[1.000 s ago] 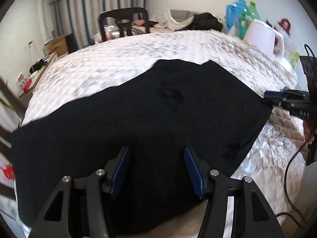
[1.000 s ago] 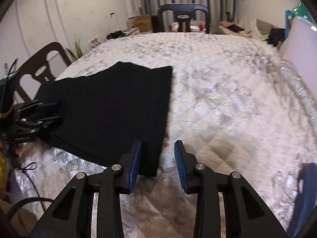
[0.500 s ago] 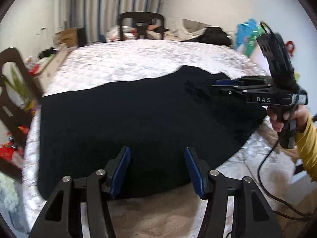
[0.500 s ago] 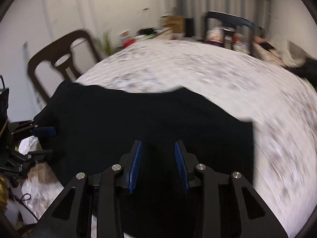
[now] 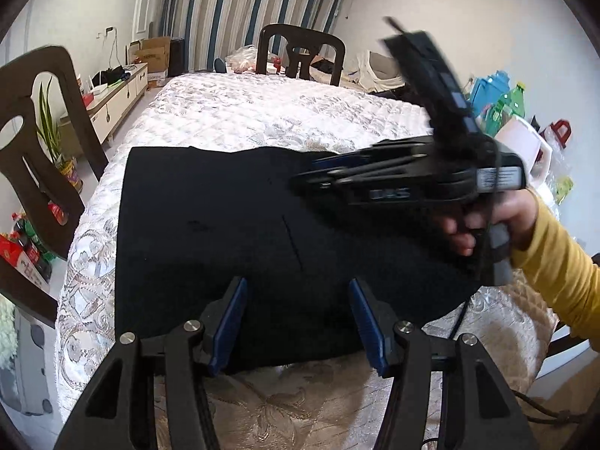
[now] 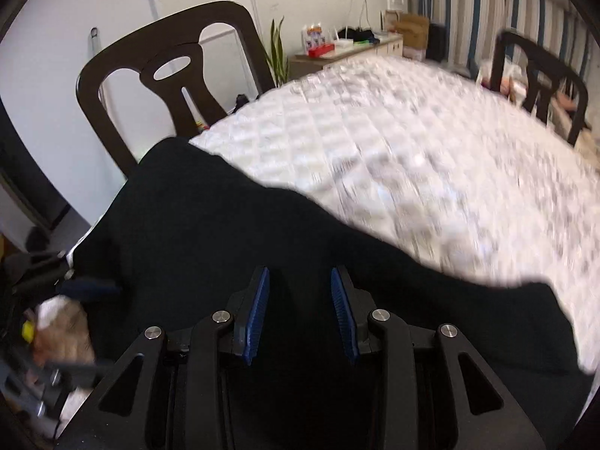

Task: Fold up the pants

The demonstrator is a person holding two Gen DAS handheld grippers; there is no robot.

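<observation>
Black pants [image 5: 232, 232]: folded slab, lower-centre frame, near table edge, flat on white quilted cover [image 5: 270, 112]; upper half of cover bare. Chairs [image 5: 33, 142] crowd left edge and far end. Left gripper [image 5: 298, 322]: jaws spread, nothing between. Right gripper [image 6: 300, 311]: jaws parted, empty above pants. Versus a second ago: right gripper crossed from right margin to over pants.

White quilted table cover [image 5: 262, 112] with black pants [image 5: 232, 232] flat on it
</observation>
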